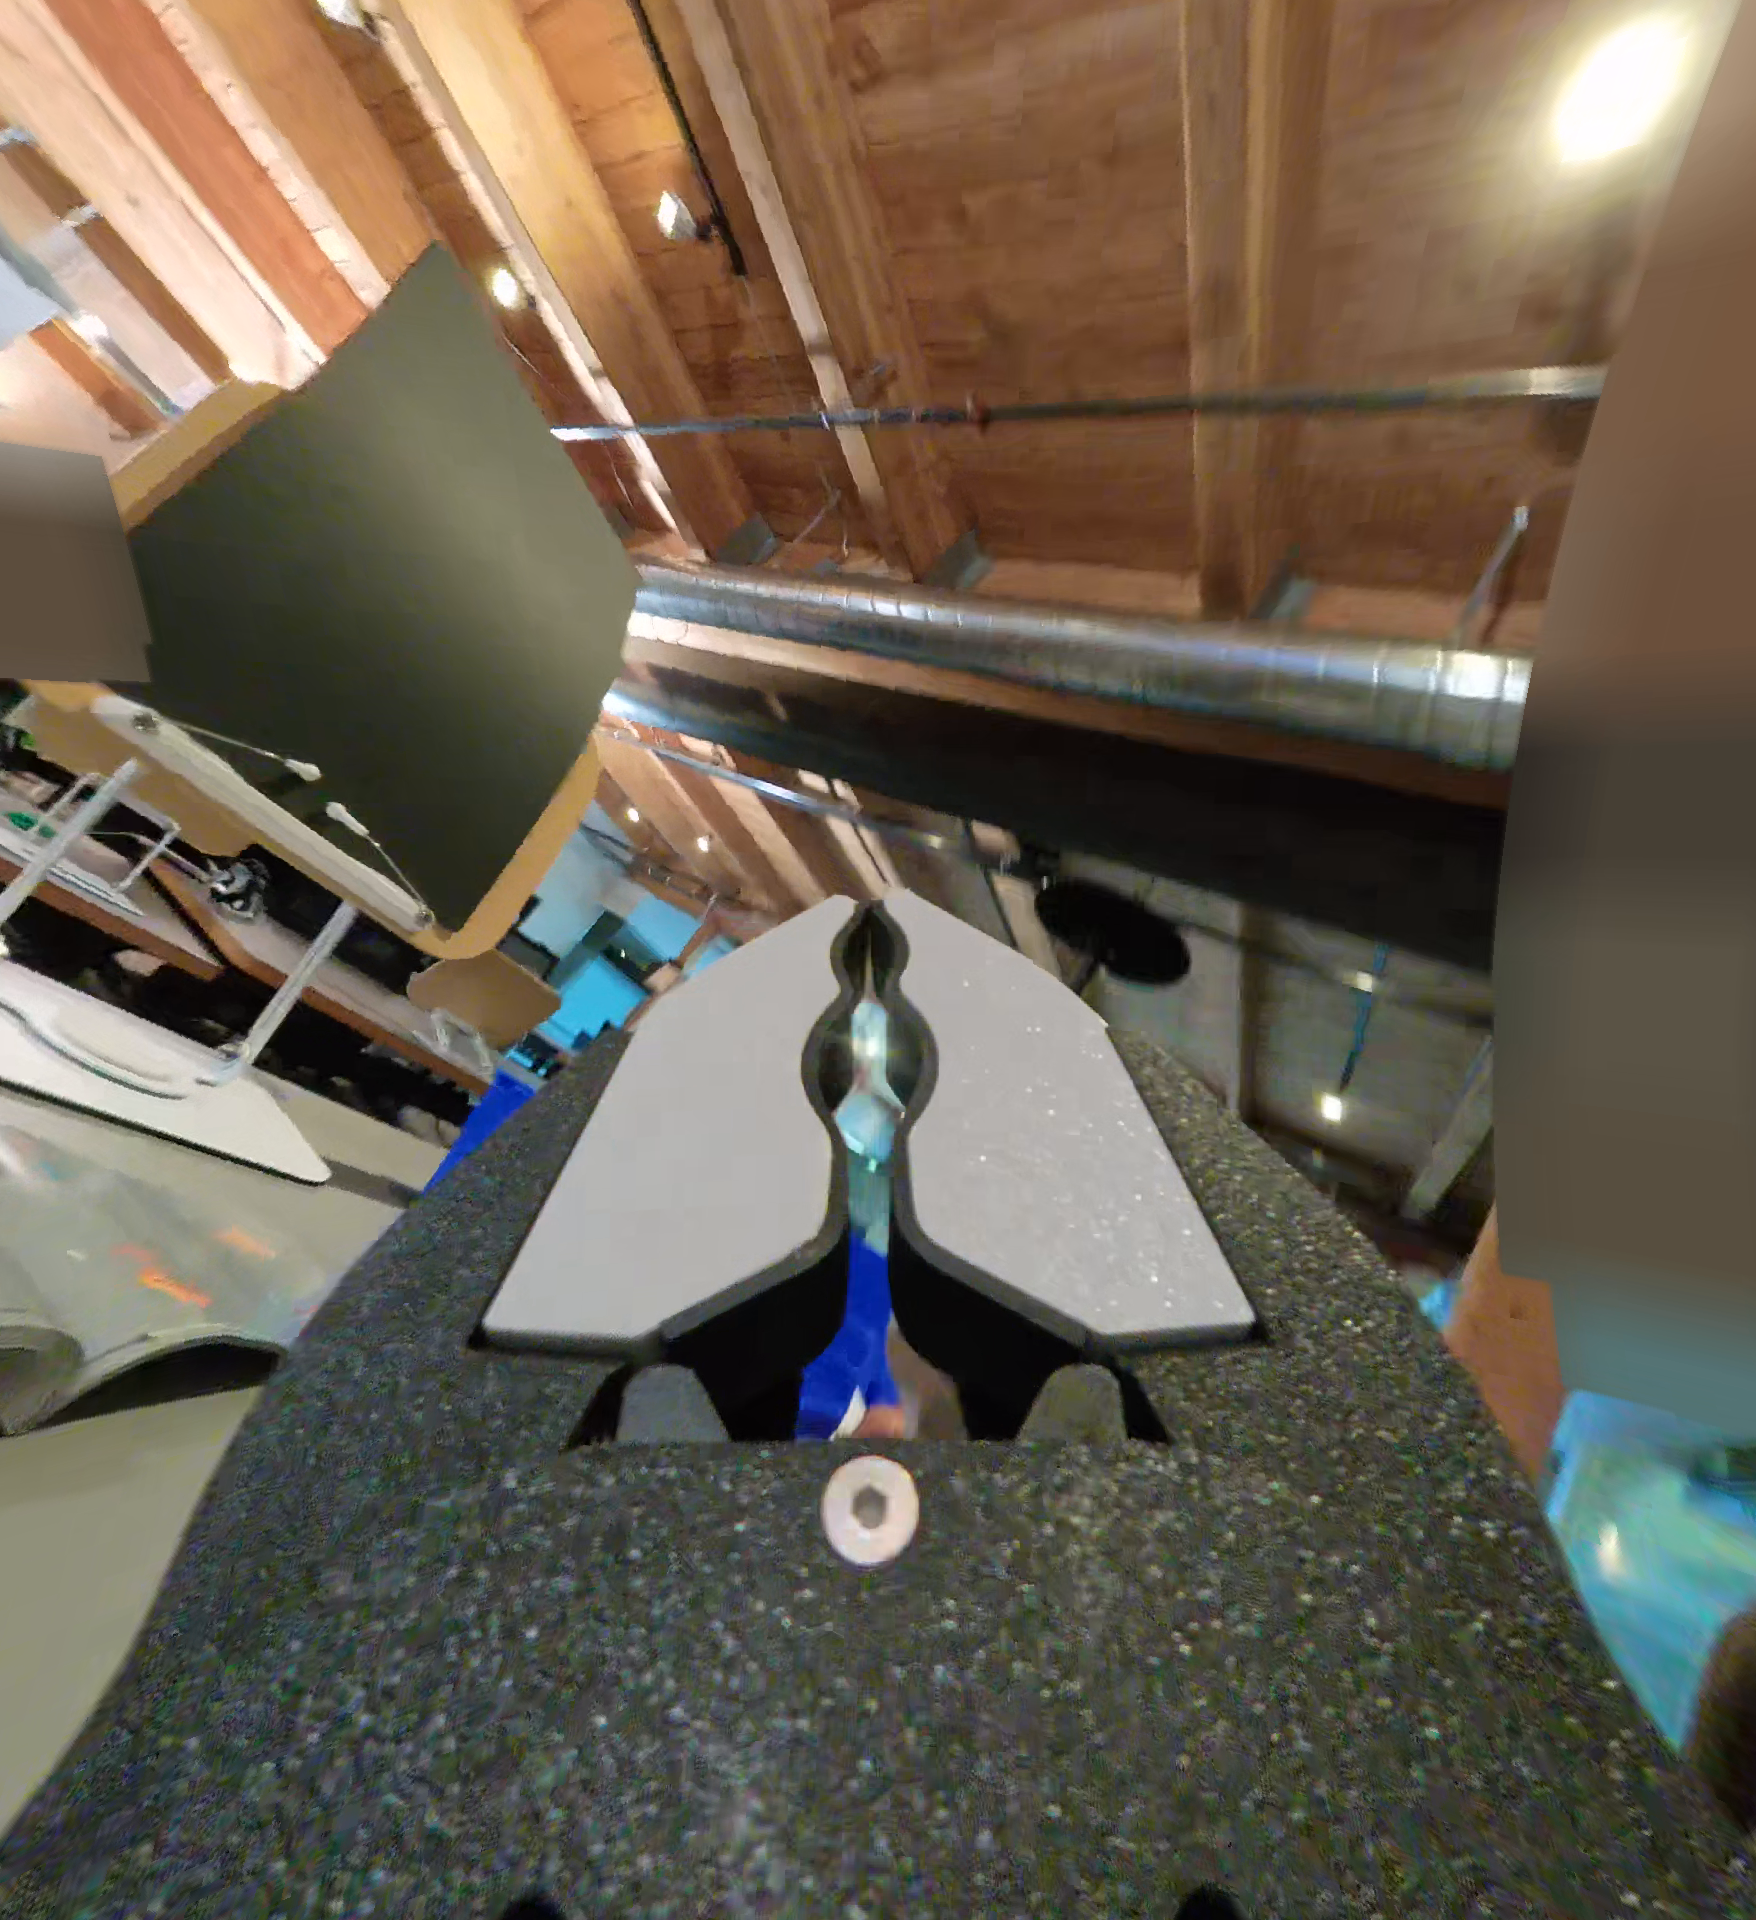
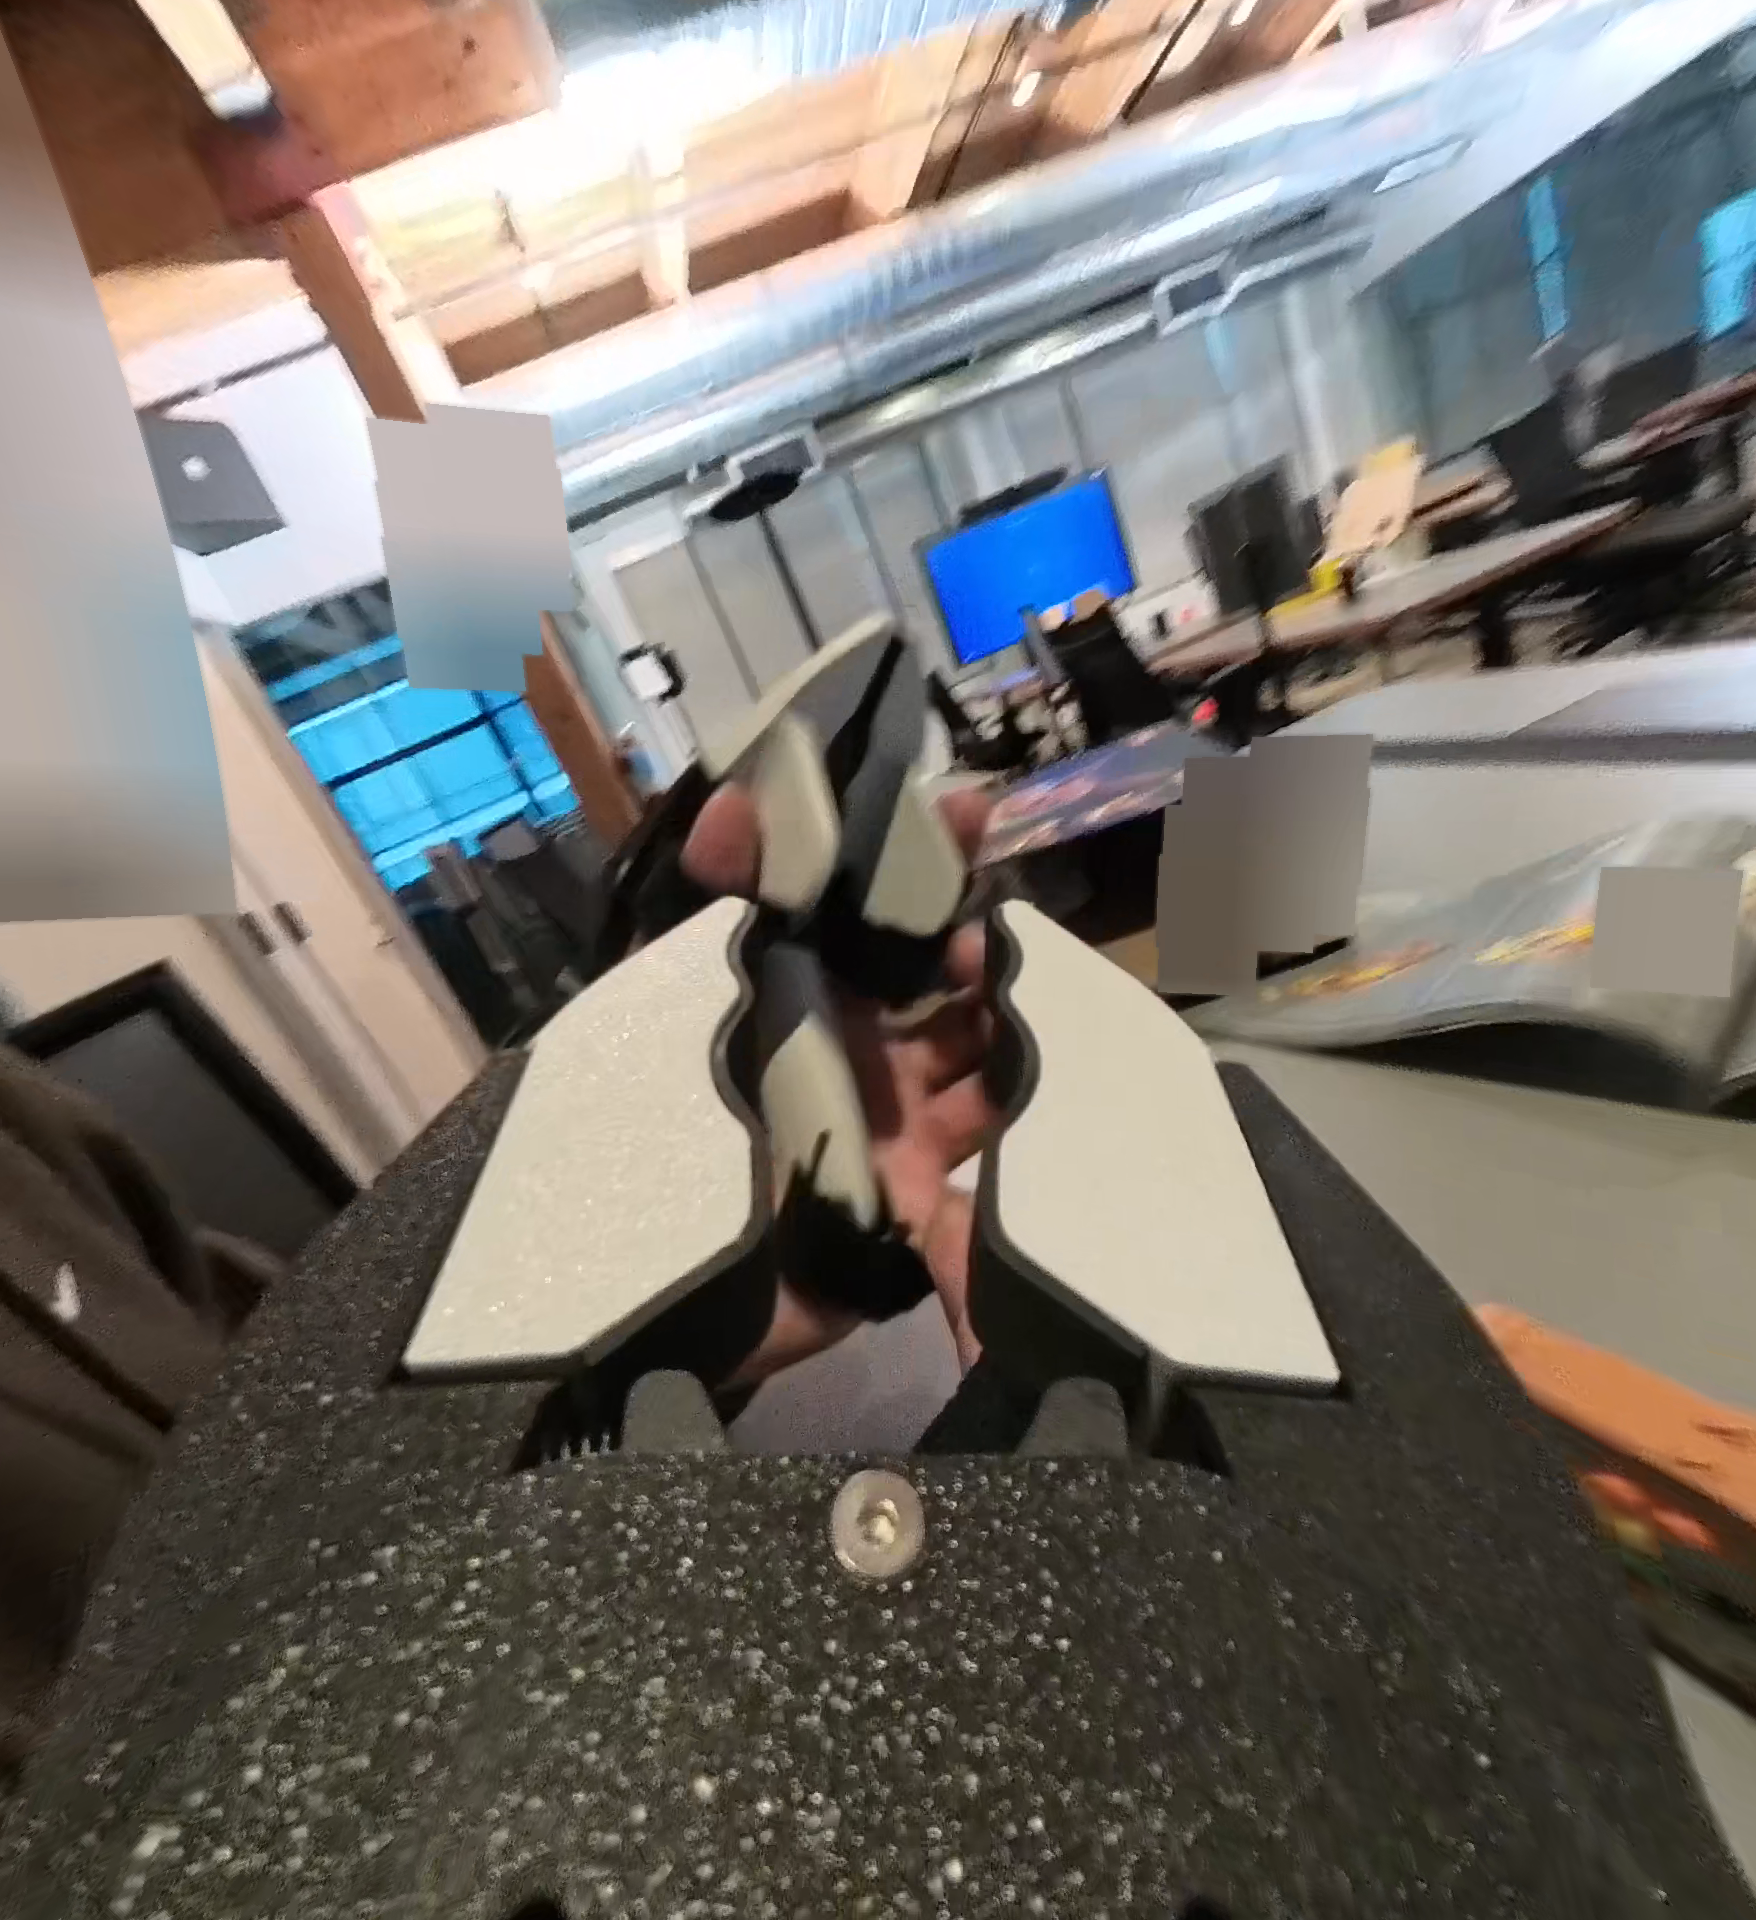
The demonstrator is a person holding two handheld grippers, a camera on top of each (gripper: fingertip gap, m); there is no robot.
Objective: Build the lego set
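Observation:
No loose bricks show in either view. My left gripper (image 1: 869,920) is shut with nothing between its pads and points up toward the wooden ceiling. My right gripper (image 2: 869,920) is open and empty, raised above the table. Through its gap the right wrist view shows the left gripper (image 2: 853,727) farther off, tilted upward, held by a bare hand (image 2: 941,1101). An open instruction booklet (image 2: 1476,997) lies on the grey table to the right. It also shows in the left wrist view (image 1: 74,1247) at the lower left. Both views are blurred.
A dark flat panel on a clear stand (image 1: 365,592) stands at the table's left. An orange box (image 2: 1643,1455) sits at the lower right, and a colourful box (image 2: 1082,805) lies farther back. A dark sleeve (image 2: 32,1299) fills the left edge. Desks and a blue screen (image 2: 1030,566) stand beyond. The grippers' ends are close to 9 cm from one another.

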